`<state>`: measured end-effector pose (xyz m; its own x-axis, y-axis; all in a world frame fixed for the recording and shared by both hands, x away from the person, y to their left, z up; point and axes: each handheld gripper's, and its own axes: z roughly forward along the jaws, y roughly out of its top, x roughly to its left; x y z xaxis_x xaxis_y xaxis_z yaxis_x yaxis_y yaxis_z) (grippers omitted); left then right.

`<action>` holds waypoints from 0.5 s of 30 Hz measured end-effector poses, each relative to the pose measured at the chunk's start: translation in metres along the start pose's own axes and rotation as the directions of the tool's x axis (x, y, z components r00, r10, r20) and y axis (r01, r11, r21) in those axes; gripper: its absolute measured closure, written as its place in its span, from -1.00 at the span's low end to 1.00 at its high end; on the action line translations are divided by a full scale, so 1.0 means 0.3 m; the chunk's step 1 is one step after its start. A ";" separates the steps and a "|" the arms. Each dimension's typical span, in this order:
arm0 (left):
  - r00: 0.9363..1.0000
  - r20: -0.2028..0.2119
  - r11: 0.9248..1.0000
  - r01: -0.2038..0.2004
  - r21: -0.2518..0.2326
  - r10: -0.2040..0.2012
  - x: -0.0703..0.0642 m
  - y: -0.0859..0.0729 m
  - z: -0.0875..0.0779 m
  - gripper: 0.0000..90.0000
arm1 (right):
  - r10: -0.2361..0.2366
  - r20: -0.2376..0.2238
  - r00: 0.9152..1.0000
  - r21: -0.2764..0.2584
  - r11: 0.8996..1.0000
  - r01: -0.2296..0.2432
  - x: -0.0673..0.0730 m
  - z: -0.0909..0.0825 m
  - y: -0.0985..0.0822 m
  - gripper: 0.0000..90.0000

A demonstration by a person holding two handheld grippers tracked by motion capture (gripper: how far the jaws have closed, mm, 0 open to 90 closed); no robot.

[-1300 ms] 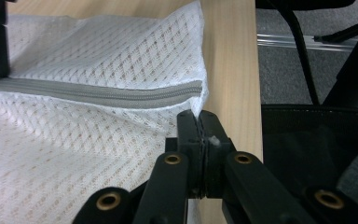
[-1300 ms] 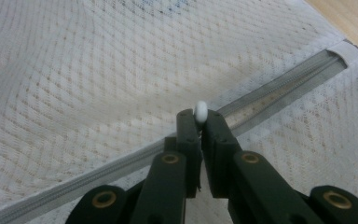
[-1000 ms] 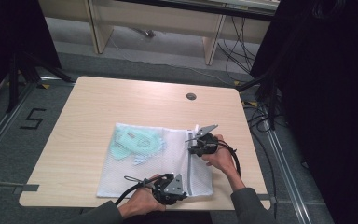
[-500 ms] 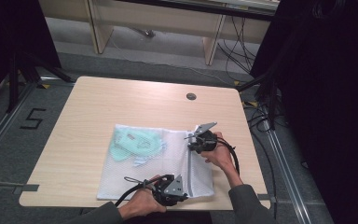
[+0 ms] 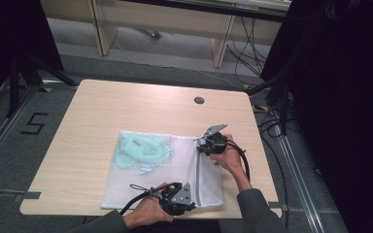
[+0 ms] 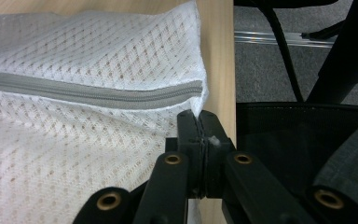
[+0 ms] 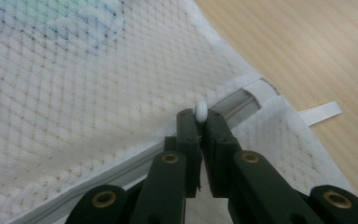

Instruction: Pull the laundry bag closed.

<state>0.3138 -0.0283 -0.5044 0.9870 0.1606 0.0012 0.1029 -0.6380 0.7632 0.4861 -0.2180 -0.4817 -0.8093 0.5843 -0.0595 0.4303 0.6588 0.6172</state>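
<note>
White mesh laundry bag (image 5: 165,172) lies flat on the bench (image 5: 102,111), near the person's edge. Contents: pale green garment (image 5: 141,150) w/ white trim, seen thru the mesh, in the bag half away from both tools.

Grey zipper (image 6: 88,93) runs across the bag from right tool to left tool. Looks closed along the length seen in left gripper view.

Left tool (image 6: 199,122): jaws pressed together, no gap, clamped on the bag's corner fabric just below the zipper end. Bench edge directly beyond that corner; dark floor and a black cable past it. In high view left tool (image 5: 187,204) sits at the bag's near edge, held by left hand (image 5: 145,216).

Right tool (image 7: 200,121): jaws nearly closed, small white bead-like zipper pull (image 7: 201,112) pinched between the tips. Zipper track passes under the tips, ending just ahead-right at a white end tab; a small white label (image 7: 321,113) sticks out onto bare bench beyond. In high view right tool (image 5: 209,143) is at the bag's far end, right hand (image 5: 230,158) behind it.

Bench grommet (image 5: 199,100) well apart from the bag.
</note>
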 end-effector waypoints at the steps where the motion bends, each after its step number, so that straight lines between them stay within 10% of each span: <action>1: 1.000 0.000 1.000 0.004 -0.004 -0.004 -0.001 0.001 0.000 0.97 | -0.011 -0.005 1.000 0.003 1.000 0.011 -0.006 0.003 0.002 0.92; 15: 1.000 0.011 1.000 0.001 -0.007 -0.001 0.001 0.004 -0.002 0.97 | 0.017 0.028 0.999 -0.006 1.000 -0.016 -0.032 0.004 0.013 0.92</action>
<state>0.3141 -0.0287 -0.5032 0.9882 0.1528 -0.0064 0.1029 -0.6328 0.7674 0.4960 -0.2205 -0.4796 -0.7907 0.6081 -0.0710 0.4410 0.6462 0.6229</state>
